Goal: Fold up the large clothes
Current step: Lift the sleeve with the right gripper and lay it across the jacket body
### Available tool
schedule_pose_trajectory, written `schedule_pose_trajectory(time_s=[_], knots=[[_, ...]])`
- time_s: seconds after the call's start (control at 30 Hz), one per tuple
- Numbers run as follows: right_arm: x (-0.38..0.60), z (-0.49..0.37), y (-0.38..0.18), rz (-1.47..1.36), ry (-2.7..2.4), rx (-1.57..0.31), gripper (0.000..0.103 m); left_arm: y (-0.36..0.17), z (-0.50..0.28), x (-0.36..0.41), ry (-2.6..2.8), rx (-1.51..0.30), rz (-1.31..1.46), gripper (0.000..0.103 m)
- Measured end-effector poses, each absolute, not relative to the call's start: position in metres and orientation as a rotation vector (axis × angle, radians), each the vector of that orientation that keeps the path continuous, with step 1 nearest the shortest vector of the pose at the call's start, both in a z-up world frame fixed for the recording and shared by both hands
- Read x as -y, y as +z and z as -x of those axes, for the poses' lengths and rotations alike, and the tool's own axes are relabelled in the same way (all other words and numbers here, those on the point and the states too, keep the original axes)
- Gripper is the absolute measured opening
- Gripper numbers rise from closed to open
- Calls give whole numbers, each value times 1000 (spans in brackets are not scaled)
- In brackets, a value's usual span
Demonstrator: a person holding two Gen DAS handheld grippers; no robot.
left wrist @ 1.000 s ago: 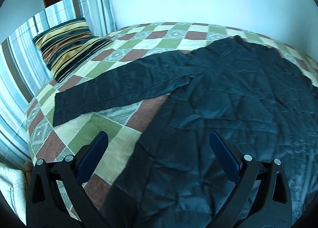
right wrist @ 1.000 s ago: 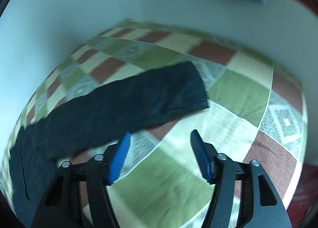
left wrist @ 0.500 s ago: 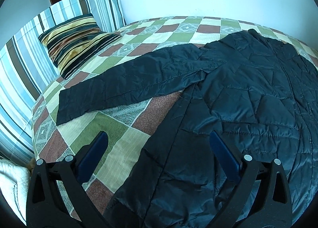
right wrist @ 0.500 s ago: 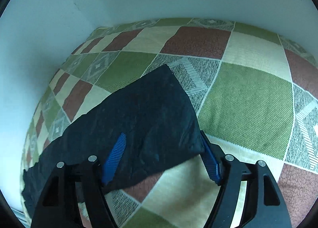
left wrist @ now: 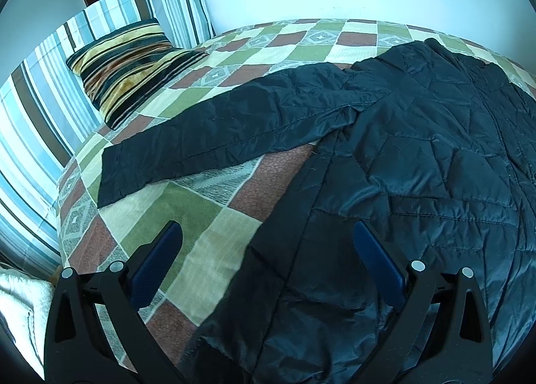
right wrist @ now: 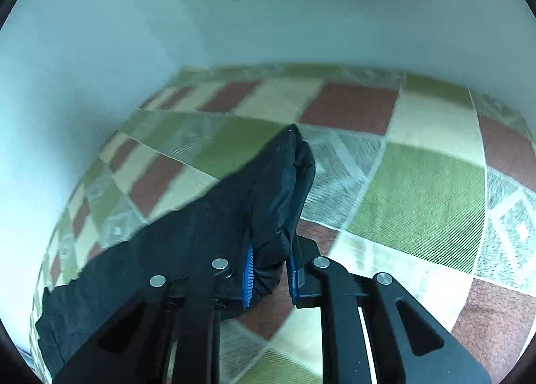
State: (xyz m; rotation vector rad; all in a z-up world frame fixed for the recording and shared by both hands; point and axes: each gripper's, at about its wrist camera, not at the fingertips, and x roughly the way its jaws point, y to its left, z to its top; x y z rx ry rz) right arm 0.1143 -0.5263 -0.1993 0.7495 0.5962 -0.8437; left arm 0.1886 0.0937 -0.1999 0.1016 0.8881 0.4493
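A black quilted jacket (left wrist: 418,163) lies spread on the checked bedspread (left wrist: 187,216), one sleeve (left wrist: 214,136) stretched out to the left. My left gripper (left wrist: 268,250) hovers open above the jacket's lower left edge, nothing between its blue pads. In the right wrist view the other sleeve's cuff (right wrist: 281,189) is bunched and lifted off the bedspread (right wrist: 415,203). My right gripper (right wrist: 269,270) is closing on that cuff, and the blue pads press the dark cloth from both sides.
A striped pillow (left wrist: 130,62) and a striped headboard cushion (left wrist: 43,92) stand at the bed's far left. White walls (right wrist: 100,49) border the bed on the far side. A white cloth (left wrist: 20,303) lies at the lower left edge.
The right gripper moved onto the sleeve's end and shut on the cuff, which now bunches up between the pads. The left gripper sank slightly toward the jacket and stays open.
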Motion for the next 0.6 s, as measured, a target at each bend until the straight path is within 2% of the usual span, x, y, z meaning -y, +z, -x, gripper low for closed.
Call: schedule_pose_trajectory(time_s=[0.3,0.6], knots=[[413,-170,-118,-494,-596,-524,13,-203,-182,-98,429,-894,-83,101],[274,-249,-96,-303,-334,-553,11,-207,-178,-110,413,-902,-29,101]])
